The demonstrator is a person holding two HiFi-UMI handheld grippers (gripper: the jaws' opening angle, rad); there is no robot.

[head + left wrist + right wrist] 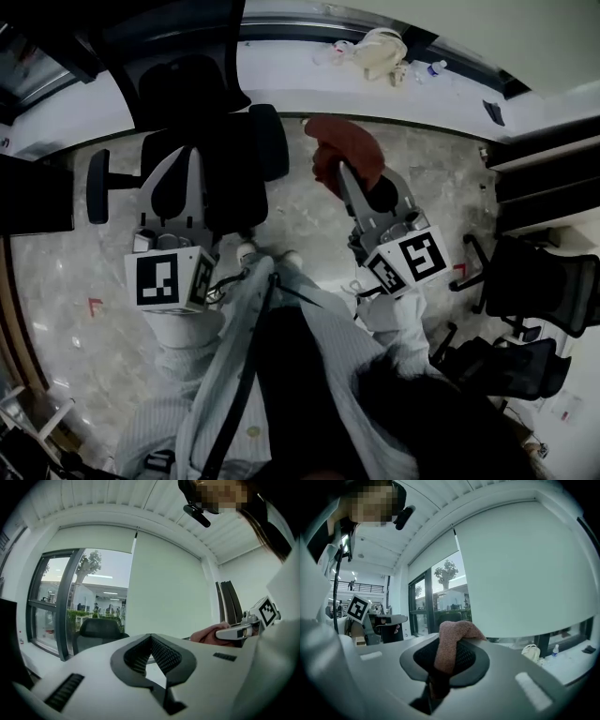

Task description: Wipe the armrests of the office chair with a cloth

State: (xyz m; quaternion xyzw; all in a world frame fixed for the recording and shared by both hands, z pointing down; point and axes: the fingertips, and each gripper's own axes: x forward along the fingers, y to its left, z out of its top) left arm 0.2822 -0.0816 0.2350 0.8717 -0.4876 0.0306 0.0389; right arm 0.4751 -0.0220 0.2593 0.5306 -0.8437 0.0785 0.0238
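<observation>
A black office chair (202, 103) stands on the stone floor ahead of me, with one armrest (97, 186) at its left and the other armrest (273, 141) at its right. My left gripper (186, 159) hovers over the seat, shut with nothing in it (151, 638). A reddish-brown cloth (343, 150) hangs bunched from my right gripper (347, 173), which is shut on it to the right of the chair. In the right gripper view the cloth (452, 644) drapes over the pads. The cloth touches neither armrest.
A windowsill (281, 70) runs along the back and carries a white bag (380, 52) and a small bottle (431, 67). More black chairs (539, 281) stand at the right. A dark desk (33, 192) sits at the left edge.
</observation>
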